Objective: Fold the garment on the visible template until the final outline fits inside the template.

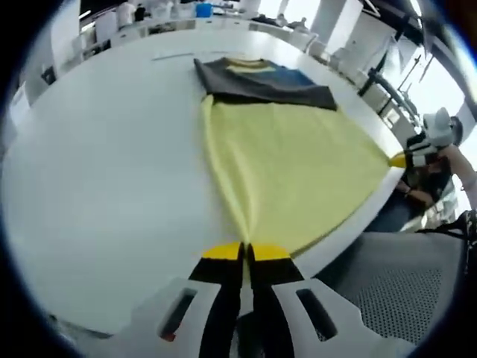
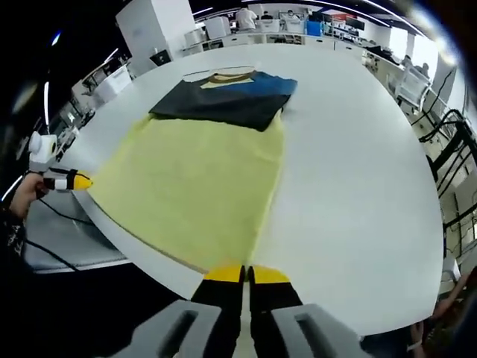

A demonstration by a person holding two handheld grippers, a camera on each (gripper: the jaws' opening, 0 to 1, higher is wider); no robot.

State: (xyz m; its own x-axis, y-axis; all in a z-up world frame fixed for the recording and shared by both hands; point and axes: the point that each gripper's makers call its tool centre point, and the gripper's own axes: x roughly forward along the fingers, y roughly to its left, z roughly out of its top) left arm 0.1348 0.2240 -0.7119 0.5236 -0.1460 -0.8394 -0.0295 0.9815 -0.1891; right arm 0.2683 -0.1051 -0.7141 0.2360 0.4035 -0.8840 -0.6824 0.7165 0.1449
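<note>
A garment lies flat on the white table (image 1: 97, 171), yellow (image 1: 291, 164) in its near part, with a dark grey and blue band (image 1: 261, 82) at the far end. My left gripper (image 1: 244, 252) is shut on a near corner of the yellow cloth at the table's edge. In the left gripper view my right gripper (image 1: 402, 158) sits at the right on the other near corner. In the right gripper view my right gripper (image 2: 244, 274) is shut on the yellow cloth (image 2: 194, 186), and my left gripper (image 2: 74, 180) holds the opposite corner at the left. A thin line (image 2: 195, 73) runs on the table past the collar.
A mesh chair (image 1: 402, 291) stands below the table's near edge. A hand (image 2: 21, 195) holds the gripper at the left. Bare table (image 2: 358, 164) stretches beside the garment. Shelves, boxes and people (image 2: 246, 16) line the far wall, and chairs (image 2: 447, 134) stand along the table's side.
</note>
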